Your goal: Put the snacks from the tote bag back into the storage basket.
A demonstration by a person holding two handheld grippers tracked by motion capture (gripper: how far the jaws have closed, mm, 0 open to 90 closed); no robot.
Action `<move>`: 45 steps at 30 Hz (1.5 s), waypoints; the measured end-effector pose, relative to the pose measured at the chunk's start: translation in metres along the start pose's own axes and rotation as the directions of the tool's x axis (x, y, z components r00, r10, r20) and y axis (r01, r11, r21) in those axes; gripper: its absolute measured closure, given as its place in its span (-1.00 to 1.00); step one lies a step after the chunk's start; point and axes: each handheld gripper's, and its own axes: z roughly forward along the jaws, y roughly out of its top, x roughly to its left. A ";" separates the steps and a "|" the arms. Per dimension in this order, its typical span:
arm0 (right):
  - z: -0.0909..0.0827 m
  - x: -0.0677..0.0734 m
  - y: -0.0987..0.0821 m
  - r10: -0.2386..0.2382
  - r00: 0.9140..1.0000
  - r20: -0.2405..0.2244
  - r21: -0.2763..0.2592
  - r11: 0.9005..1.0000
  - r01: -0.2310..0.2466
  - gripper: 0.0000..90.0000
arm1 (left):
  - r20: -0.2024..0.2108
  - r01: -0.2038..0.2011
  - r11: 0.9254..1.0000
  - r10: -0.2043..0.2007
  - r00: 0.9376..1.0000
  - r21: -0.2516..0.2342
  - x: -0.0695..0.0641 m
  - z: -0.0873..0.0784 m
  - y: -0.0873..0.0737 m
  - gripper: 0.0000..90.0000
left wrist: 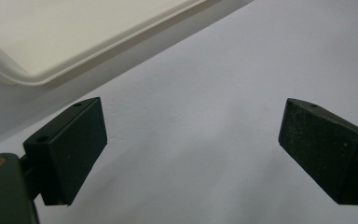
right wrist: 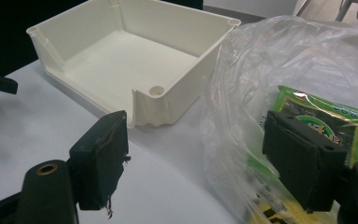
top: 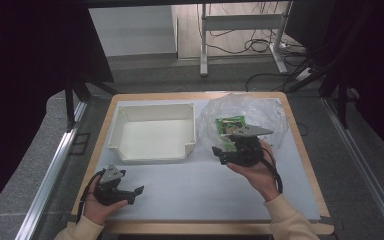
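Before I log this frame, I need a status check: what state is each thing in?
White bin: upright, empty.
Clear plastic bag: crumpled, packets inside.
Green snack packet: inside the bag.
Left gripper: open, nothing between its fingers.
Right gripper: open, beside the bag.

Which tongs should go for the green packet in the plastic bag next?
The right tongs: they hang open beside the clear plastic bag, with the green packet just past one jaw. The left tongs sit open over bare table, on the near side of the white bin.
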 end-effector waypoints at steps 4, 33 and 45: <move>0.002 -0.002 0.003 -0.007 1.000 0.001 0.014 1.000 0.007 -0.48 | 0.000 0.001 1.000 -0.001 1.000 -0.002 0.000 0.000 0.000 -0.82; 0.006 -0.042 0.032 0.076 0.995 0.063 0.023 0.997 -0.078 -0.45 | 0.012 -0.011 1.000 0.011 1.000 0.001 -0.001 -0.002 0.000 -0.82; 0.016 -0.064 0.039 0.106 0.990 0.089 0.063 0.992 -0.111 -0.45 | 0.013 -0.011 1.000 0.011 1.000 0.000 -0.001 -0.002 0.000 -0.82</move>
